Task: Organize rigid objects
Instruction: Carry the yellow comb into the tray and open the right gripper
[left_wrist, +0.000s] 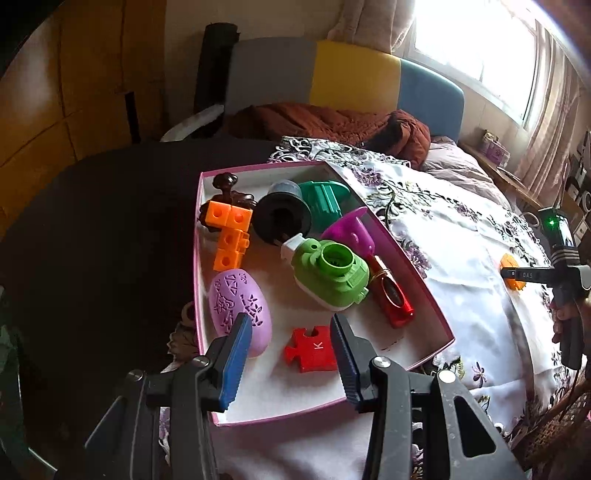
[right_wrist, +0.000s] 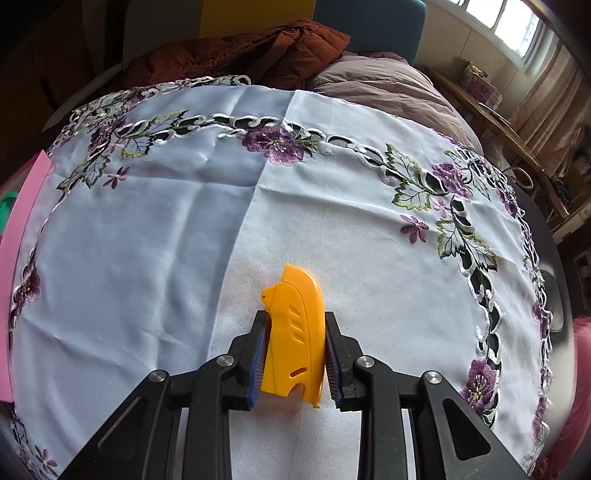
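A pink-rimmed white box lies on the embroidered cloth and holds several toys: orange cube blocks, a lilac egg shape, a red puzzle piece marked K, a green toy camera, a red object, a magenta funnel, a teal piece and a black cylinder. My left gripper hovers open over the box's near end, holding nothing. My right gripper is shut on a yellow plastic piece resting on the cloth. In the left wrist view the right gripper shows far right of the box.
The box's pink wall shows at the left edge of the right wrist view. A brown blanket and a grey duvet lie beyond the cloth. A dark surface lies left of the box. A wooden shelf runs under the window.
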